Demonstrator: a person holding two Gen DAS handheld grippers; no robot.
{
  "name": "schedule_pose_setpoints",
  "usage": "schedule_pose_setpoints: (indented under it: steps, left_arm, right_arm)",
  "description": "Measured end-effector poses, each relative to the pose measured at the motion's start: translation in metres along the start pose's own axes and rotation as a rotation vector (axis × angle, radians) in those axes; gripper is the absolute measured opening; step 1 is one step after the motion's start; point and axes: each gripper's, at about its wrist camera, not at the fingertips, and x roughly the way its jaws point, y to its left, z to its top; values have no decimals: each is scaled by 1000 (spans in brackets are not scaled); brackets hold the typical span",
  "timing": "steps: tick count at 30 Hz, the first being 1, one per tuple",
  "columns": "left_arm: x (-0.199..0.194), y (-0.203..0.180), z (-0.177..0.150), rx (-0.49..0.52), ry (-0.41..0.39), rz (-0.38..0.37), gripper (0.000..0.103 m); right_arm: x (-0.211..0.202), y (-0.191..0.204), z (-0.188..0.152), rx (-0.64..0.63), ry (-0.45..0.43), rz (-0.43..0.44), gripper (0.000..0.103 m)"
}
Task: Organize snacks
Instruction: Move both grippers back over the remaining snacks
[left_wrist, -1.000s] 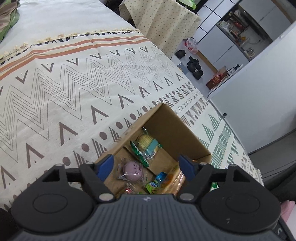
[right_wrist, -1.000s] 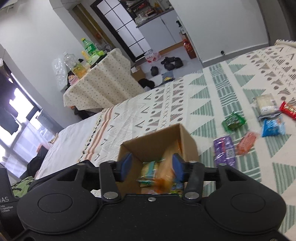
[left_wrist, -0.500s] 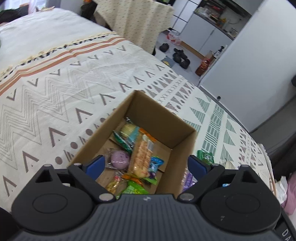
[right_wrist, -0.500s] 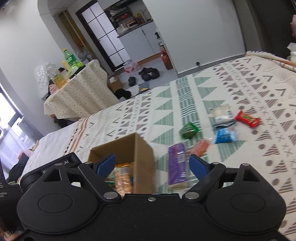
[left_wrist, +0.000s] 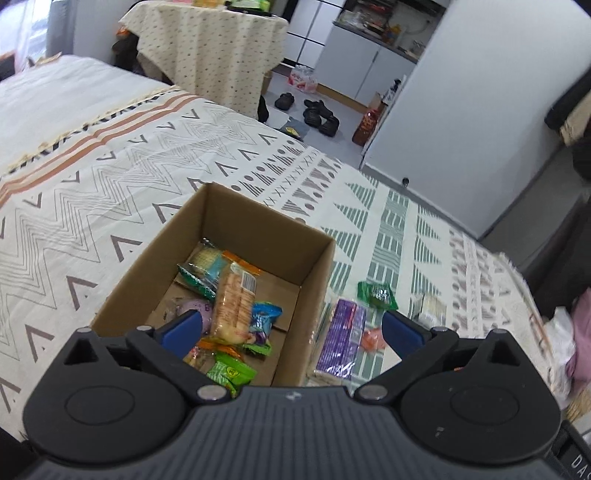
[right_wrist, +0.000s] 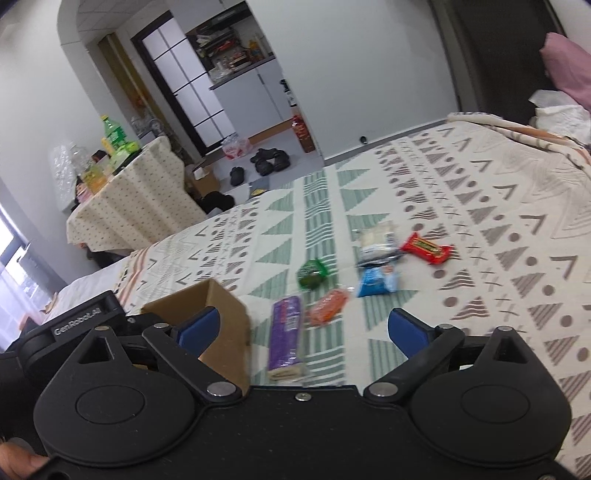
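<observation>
While both claws, left claw (left_wrist: 291, 328) and right claw (right_wrist: 303, 326), are opening wide with nothing gripped, the cardboard box (left_wrist: 258, 225) holds several snacks; six remain on the bedspread (right_wrist: 498, 206), purple wafer pack (right_wrist: 286, 338) at twelve o'clock.

Matt brown cardboard box (left_wrist: 236, 221); glossy foil/plastic snack wrappers (right_wrist: 426, 249); woven cloth bedspread (left_wrist: 110, 192), matt.

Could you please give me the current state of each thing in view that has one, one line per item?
Cardboard box: open-topped, upright on the bed, partly filled with snacks.
Purple packet: lying flat on the bedspread beside the box, outside it.
Green packet: on the bedspread, not boxed.
Red bar: on the bedspread, not boxed.
Left gripper: jaws opening, gripping nothing.
Right gripper: jaws opening, gripping nothing.
</observation>
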Motion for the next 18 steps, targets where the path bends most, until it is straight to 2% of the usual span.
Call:
schedule_pose_setpoints:
  steps: [6,9,14,18]
  left_arm:
    - [0,-23,-6,71,12,-38,103]
    - [4,-39,-7,138,49,-51,103]
    - [13,-63,-10,231,74,-32,103]
    - [23,-77,-15,265,84,-26,103]
  right_arm:
    - [0,-28,-4,-23,4,-24,98]
    - [1,-46,-4,-6,0,-26,98]
    - [5,-70,-2,34,-20,-8,98]
    - [12,-86,-4,58,-25,7,98]
